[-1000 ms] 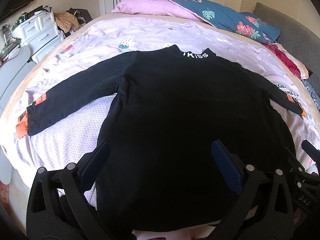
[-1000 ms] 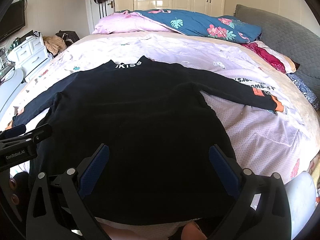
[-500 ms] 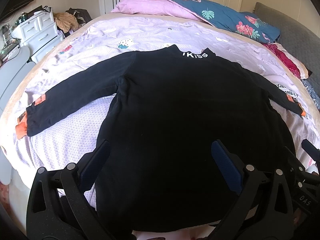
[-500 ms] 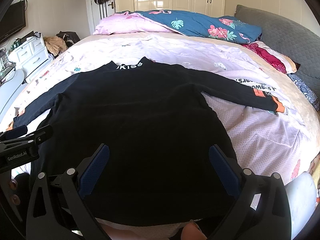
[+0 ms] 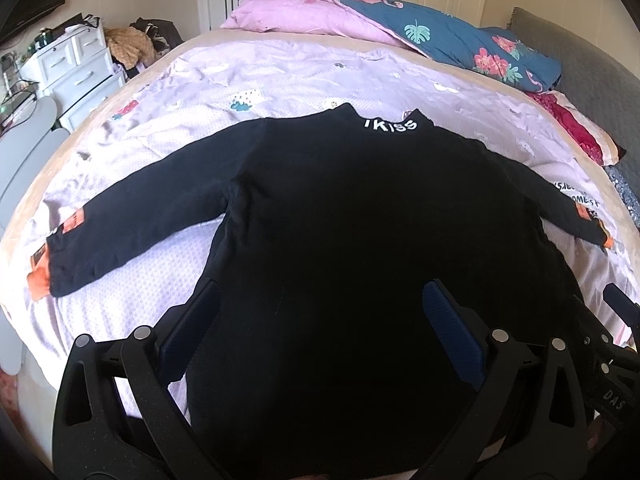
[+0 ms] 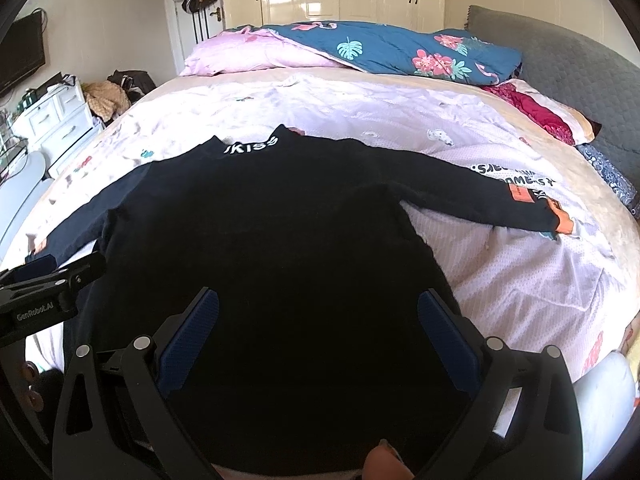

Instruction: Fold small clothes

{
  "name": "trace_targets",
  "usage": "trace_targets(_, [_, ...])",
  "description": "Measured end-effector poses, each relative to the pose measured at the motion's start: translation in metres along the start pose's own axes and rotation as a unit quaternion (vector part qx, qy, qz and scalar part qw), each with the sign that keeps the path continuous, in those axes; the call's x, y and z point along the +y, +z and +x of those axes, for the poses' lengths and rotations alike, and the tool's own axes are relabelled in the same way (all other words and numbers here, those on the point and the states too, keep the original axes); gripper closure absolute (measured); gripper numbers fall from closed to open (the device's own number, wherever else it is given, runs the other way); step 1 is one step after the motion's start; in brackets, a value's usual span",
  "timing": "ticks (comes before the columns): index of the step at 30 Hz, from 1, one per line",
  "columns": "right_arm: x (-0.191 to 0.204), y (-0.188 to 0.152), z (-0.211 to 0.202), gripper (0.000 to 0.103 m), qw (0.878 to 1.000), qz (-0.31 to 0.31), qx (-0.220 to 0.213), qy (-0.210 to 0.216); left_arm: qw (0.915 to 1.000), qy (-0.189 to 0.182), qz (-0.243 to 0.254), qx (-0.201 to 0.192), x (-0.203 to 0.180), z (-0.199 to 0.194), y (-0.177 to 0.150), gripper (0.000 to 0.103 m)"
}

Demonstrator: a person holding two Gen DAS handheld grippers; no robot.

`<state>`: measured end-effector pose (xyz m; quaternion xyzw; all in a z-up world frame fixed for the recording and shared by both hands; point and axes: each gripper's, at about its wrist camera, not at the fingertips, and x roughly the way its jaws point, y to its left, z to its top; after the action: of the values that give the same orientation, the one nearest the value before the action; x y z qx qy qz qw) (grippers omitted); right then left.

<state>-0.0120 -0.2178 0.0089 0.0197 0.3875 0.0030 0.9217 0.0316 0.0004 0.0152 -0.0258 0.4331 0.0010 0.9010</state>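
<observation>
A black top (image 5: 360,240) is laid flat on the bed (image 5: 280,76), spread over a pale pink sheet (image 6: 520,280), with its collar (white letters are printed across it) turned toward the far pillows and its hem nearest the cameras. Both sleeves are stretched out to the sides; orange patches are seen at the cuff of the left sleeve (image 5: 132,232) and at the cuff of the right sleeve (image 6: 480,196). The left gripper (image 5: 320,320) is held wide apart above the lower part of the top, nothing being gripped between its blue pads (image 5: 452,332). The right gripper (image 6: 318,326) is likewise spread wide over the hem area, and nothing is clasped in it. Whether either gripper touches the cloth cannot be told. In the right wrist view, part of the left gripper is seen at the left edge, just beside the top's side. A blue flowered quilt (image 6: 400,52) and a pink one (image 5: 304,16) are piled at the far end of the bed, and a white drawer chest (image 5: 76,64) is stood at the left.
</observation>
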Motion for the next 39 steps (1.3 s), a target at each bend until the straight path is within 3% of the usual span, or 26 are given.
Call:
trace_targets(24, [-0.059, 0.071, 0.04, 0.004, 0.996, 0.085, -0.01, -0.029, 0.9992, -0.037, 0.007, 0.017, -0.042, 0.044, 0.066, 0.008])
trace_targets(39, [-0.148, 0.098, 0.073, 0.004, 0.975, 0.197, 0.0, -0.098, 0.9969, -0.058, 0.038, 0.038, -0.091, 0.081, 0.092, 0.008])
